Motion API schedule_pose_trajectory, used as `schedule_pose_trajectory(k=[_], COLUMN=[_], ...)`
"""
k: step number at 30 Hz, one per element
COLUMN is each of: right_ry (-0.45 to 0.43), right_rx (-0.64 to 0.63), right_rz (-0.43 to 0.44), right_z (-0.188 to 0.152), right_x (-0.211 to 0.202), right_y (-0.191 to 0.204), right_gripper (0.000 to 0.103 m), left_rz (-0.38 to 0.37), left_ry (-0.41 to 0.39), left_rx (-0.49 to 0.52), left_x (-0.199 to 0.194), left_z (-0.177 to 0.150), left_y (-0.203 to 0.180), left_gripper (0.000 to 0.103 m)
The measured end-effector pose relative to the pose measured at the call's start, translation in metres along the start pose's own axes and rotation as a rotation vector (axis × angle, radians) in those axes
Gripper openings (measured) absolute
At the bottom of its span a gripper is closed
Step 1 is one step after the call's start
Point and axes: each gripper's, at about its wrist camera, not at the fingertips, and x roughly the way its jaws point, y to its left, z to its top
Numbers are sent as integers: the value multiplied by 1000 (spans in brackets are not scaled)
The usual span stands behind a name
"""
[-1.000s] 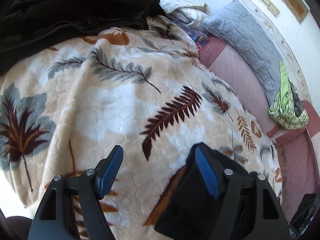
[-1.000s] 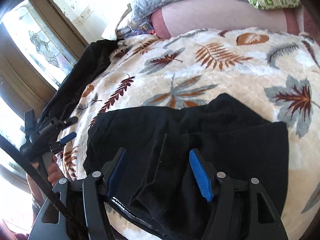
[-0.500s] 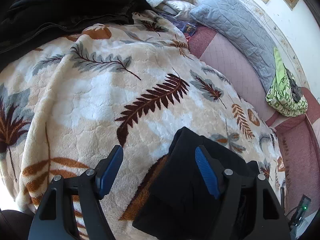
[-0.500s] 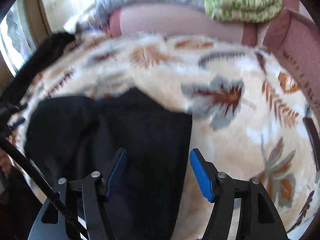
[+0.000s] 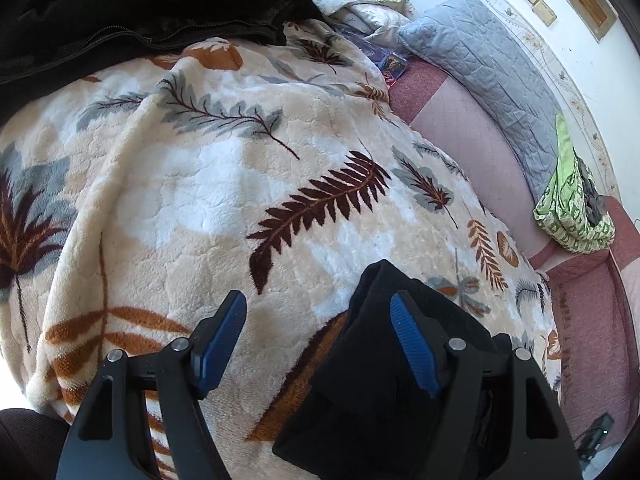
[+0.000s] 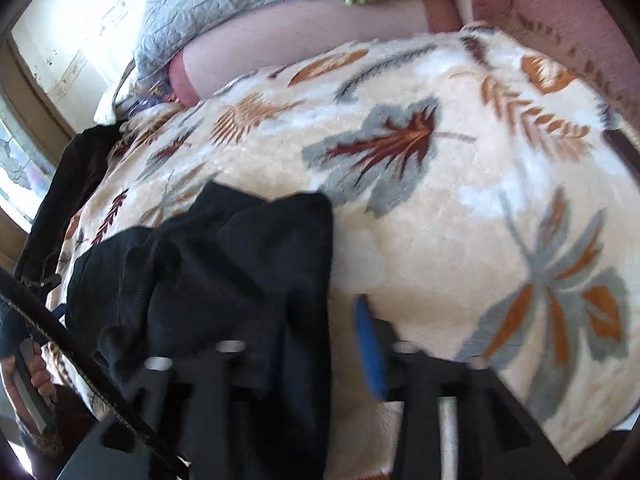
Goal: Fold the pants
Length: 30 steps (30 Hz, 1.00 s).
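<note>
Two handheld grippers work over a bed spread with a cream fleece blanket [image 5: 192, 208] printed with brown, orange and grey leaves. Black pants [image 6: 208, 272] lie bunched and partly folded on the near left part of the blanket in the right wrist view, creased into soft ridges with one squared corner pointing toward the middle of the bed. In the left wrist view the same pants [image 5: 372, 392] sit low and right, under the right-hand blue pad.

Left gripper [image 5: 318, 340]: its jaws stand wide apart, empty, one pad over bare blanket, the other over the black cloth. Right gripper [image 6: 304, 344]: blurred; one blue pad shows over the blanket and cloth hides the other finger, so whether it is pinching the fabric cannot be told.

Judging by the folds, the pants are light, limp knit cloth that will sag and slide on the plush blanket. Corners and the straight hem edge look like the best places to pinch, taking all layers together.

Beyond lie a grey quilted pillow [image 5: 488, 80], a green patterned bundle [image 5: 568, 212] and a black jacket [image 5: 140, 12].
</note>
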Motion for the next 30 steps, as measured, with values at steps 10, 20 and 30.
schedule_pose_trajectory(k=[10, 20, 30], right_ry=[-5, 107, 139], right_rx=[-250, -365, -355], right_rz=[212, 273, 406], right_z=[-16, -26, 0], right_x=[-6, 27, 18], right_y=[97, 131, 154], right_gripper=[40, 61, 61], left_rz=[46, 41, 16], left_ry=[-20, -36, -4], left_rx=[35, -62, 57], left_x=[-8, -25, -28], left_z=[-4, -6, -38], left_y=[-2, 40, 21], left_gripper=[74, 74, 74])
